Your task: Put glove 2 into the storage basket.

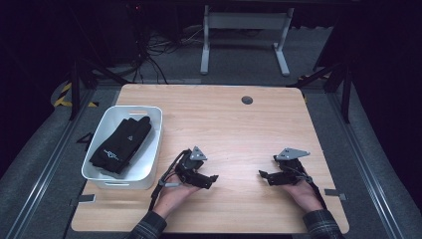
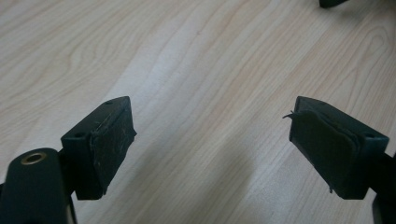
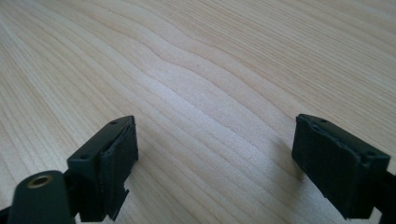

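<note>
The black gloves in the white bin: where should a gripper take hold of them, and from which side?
Probably from above: the white bin walls block the sides. Grip the cuff end of the black gloves, nearest the person, where the stacked fabric looks thickest. The left gripper, open, is closest.

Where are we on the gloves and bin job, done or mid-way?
Looks done or nearly so: the black gloves lie inside the white bin at the table's left edge. In hand: nothing; the left gripper and right gripper rest low over bare wood, jaws wide apart and empty in both gripper views. Left: no loose item shows on the tabletop, so probably nothing.
</note>
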